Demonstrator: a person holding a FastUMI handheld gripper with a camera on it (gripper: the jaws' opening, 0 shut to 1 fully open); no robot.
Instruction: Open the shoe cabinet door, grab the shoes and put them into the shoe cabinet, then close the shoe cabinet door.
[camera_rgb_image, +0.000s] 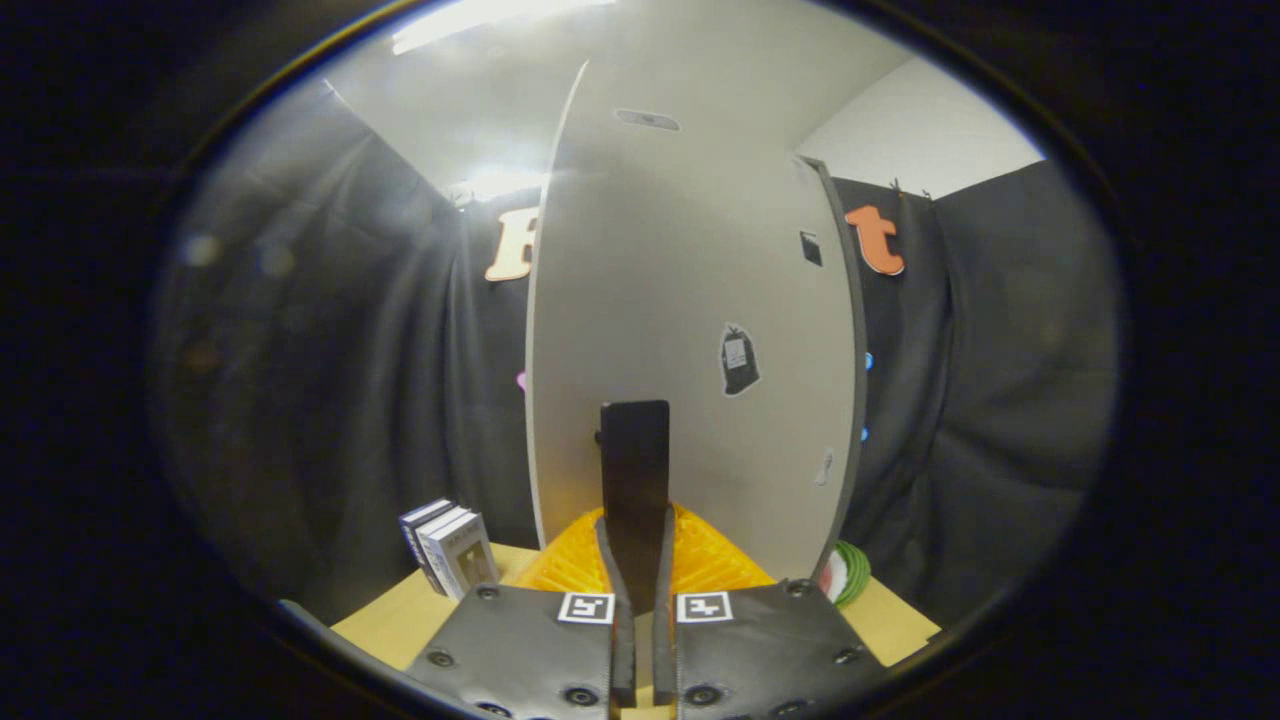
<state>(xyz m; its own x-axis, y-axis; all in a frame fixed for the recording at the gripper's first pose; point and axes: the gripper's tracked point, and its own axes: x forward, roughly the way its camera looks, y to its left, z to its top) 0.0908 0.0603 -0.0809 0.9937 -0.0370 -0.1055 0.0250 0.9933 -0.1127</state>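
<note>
Tool clamped on the shoe cabinet door's dark handle, at the door stage of the task.

The shoe cabinet door (690, 330), a tall, smooth, pale-grey panel with a few small stickers, stands right ahead of the fingers on the light wooden tabletop (390, 615). The tool (637, 590) has its two fingers drawn nearly together, pressing either side of the flat black handle (635, 470) that juts from the door. Judging by this, the door should be swung in an arc around its hinge, grip kept firm and square so the slick handle doesn't slip. An orange ribbed thing (715, 565), possibly the shoes, lies just beyond the fingers at the door's foot; small boxes (452, 550) stand nearby.
</note>
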